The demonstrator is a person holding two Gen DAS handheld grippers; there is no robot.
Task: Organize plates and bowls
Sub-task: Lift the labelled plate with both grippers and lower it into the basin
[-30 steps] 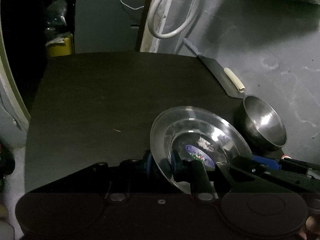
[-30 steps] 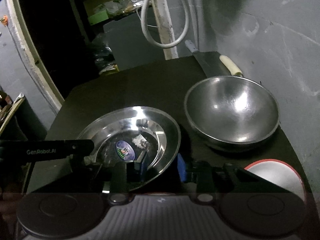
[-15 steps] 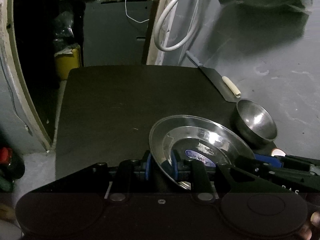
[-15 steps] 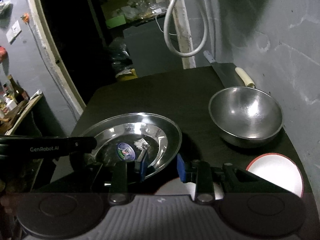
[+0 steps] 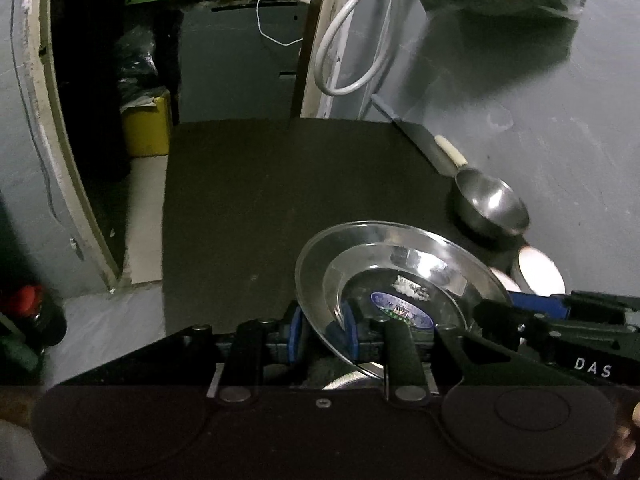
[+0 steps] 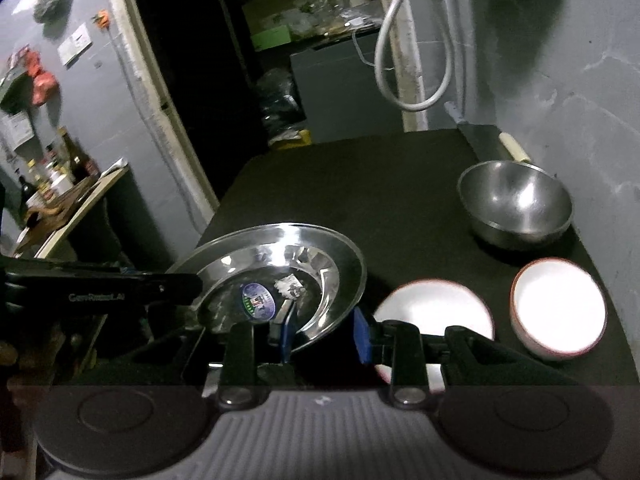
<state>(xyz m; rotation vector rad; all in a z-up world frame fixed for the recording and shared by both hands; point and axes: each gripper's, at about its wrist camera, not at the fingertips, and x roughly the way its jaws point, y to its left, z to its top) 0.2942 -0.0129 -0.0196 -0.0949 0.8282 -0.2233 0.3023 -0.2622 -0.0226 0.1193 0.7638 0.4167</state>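
From the left wrist camera, the left gripper [image 5: 322, 330] had its blue-padded fingers closed on the near-left rim of a shiny round steel plate [image 5: 400, 276] with a blue oval sticker [image 5: 401, 309] in its well. The plate was tilted, held above the dark tabletop [image 5: 280, 200]. Beyond it to the right, a round steel bowl [image 5: 492, 208] stood on the table near the grey wall [image 5: 540, 120], with a white bowl with a reddish rim [image 5: 540, 274] just in front of it.

From the right wrist camera, the right gripper [image 6: 324, 330] had its fingers apart, straddling the plate's [image 6: 280, 272] near rim; whether either pad touched the metal could not be told. The left gripper [image 6: 132, 292] reached in from the left to the plate's edge. To the right on the tabletop [image 6: 360, 192] lay a flat white plate [image 6: 434, 308], the white bowl [image 6: 560, 308] and, farther back, the steel bowl [image 6: 516, 204].
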